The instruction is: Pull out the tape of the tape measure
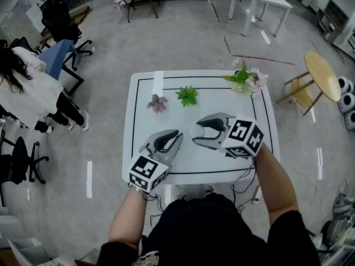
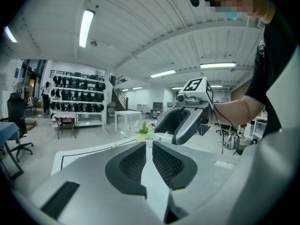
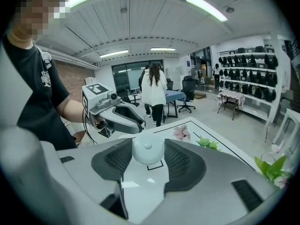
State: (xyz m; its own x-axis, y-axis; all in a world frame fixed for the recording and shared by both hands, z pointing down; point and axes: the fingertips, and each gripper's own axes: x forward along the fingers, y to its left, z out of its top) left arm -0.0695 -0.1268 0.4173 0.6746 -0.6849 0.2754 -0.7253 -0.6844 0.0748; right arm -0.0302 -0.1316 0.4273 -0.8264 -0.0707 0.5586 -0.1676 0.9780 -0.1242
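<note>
A round white tape measure (image 3: 148, 148) hangs above the white table (image 1: 143, 112), and my right gripper (image 3: 148, 159) is shut on its two sides. The head view has this gripper (image 1: 197, 136) right of centre, pointing left. My left gripper (image 1: 178, 137) comes in from the left, its tips just short of the tape measure (image 1: 198, 131). In the left gripper view the jaws stand nearly together, with a small white tab (image 2: 149, 143) pinched at their tips in front of the case (image 2: 162, 137). No drawn-out tape shows between the two grippers.
On the table's far half lie a pink flower (image 1: 157, 102), a green sprig (image 1: 187, 95) and a bouquet (image 1: 246, 79). A person in white (image 1: 25, 93) sits at the left among office chairs. A round wooden table (image 1: 321, 75) stands to the right.
</note>
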